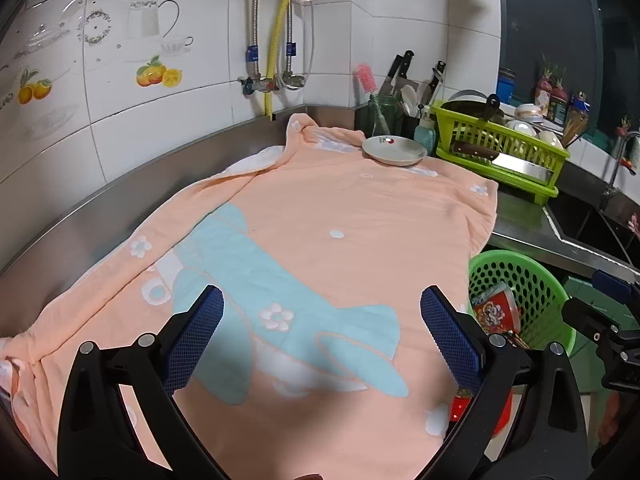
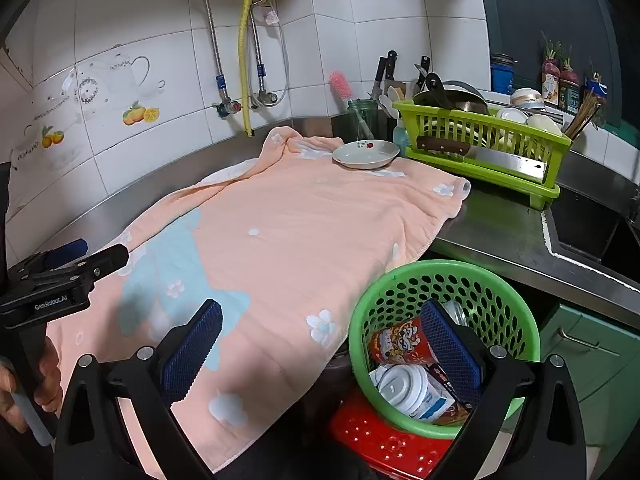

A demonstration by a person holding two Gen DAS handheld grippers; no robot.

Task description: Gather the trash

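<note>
My left gripper (image 1: 320, 332) hung spread wide over the peach towel (image 1: 320, 220), gripping nothing. At the right, beside the towel's edge, stood the green basket (image 1: 532, 280) with a red wrapper (image 1: 496, 312) inside. A white plate (image 1: 394, 150) sat at the towel's far end.

Both wrist views look down-forward over the towel (image 1: 320, 220), sharing the green basket (image 2: 444, 280)

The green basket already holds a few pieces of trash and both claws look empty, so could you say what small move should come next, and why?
Probably draw both claws back and stop. The left claw and right claw are open and empty, the peach towel carries only a saucer, and the visible trash already lies in the green basket.
</note>
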